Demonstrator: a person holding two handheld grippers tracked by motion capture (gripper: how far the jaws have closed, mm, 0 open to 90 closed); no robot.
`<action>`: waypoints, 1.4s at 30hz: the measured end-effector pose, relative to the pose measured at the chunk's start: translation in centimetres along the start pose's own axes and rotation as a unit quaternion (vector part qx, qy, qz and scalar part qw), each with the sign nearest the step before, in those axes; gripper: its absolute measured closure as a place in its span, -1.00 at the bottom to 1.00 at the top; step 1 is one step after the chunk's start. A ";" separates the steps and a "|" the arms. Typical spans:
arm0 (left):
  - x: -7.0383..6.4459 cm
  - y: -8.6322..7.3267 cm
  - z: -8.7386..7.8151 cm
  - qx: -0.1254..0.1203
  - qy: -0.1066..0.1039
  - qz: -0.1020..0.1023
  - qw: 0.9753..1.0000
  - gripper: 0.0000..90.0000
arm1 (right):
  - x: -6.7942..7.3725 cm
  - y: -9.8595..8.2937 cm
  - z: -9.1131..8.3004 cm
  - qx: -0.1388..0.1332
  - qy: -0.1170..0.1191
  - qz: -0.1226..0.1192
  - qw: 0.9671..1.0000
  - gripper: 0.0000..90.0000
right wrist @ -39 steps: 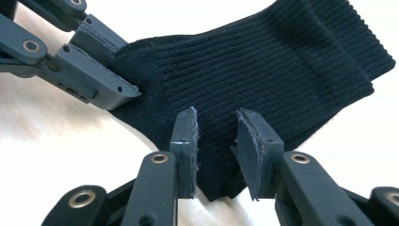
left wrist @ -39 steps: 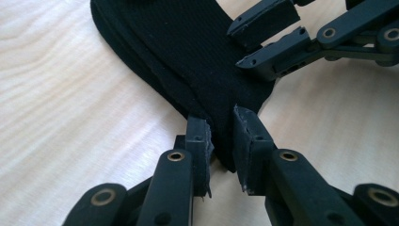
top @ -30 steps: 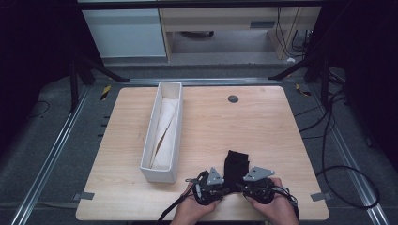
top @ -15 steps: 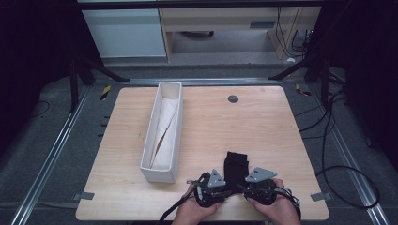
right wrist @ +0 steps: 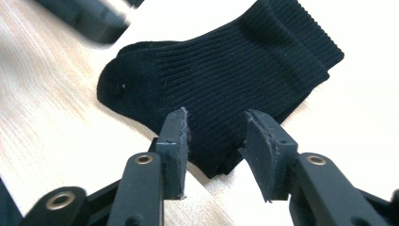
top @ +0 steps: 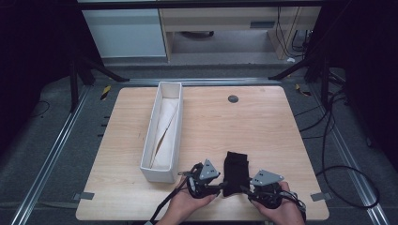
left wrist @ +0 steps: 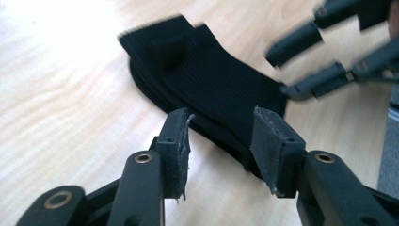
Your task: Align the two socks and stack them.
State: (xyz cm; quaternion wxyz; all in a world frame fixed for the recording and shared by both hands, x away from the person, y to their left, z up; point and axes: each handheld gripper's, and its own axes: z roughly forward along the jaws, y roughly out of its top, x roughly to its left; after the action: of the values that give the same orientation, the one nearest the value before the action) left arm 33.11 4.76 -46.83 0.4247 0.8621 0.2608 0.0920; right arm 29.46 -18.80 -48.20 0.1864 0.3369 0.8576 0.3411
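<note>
Hands are seen at the table's near edge, each holding a gripper. Left gripper (top: 219,186) jaws are spread apart, straddling the near left edge of the black sock (top: 235,171), not clamped. Right gripper (top: 245,189) jaws are likewise parted at the sock's near right edge. Sock is laid flat on the wooden table (top: 263,126). Farther left, a long white box (top: 162,136) is placed lengthwise.

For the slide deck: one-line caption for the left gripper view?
Open left gripper straddling the near edge of folded black socks on the wooden table.
</note>
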 end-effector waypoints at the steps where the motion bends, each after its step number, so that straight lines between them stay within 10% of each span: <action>1: 0.0 0.0 0.0 0.000 0.000 0.000 1.000 0.28 | 0.0 0.0 0.0 0.000 0.000 0.000 1.000 0.35; 28: 2.5 3.4 4.6 0.036 -0.014 0.019 0.999 0.72 | 0.1 -0.6 -0.9 -0.012 0.018 -0.021 1.000 0.69; 42: 3.0 2.8 6.7 0.057 -0.006 0.021 0.998 0.71 | 0.4 -0.2 0.5 -0.006 0.027 -0.034 0.999 0.40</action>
State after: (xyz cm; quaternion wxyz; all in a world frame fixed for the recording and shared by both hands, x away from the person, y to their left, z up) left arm 39.27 0.32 -49.02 0.3743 0.8909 0.2446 0.0805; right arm 29.34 -18.37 -48.71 0.1761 0.2972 0.8712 0.3488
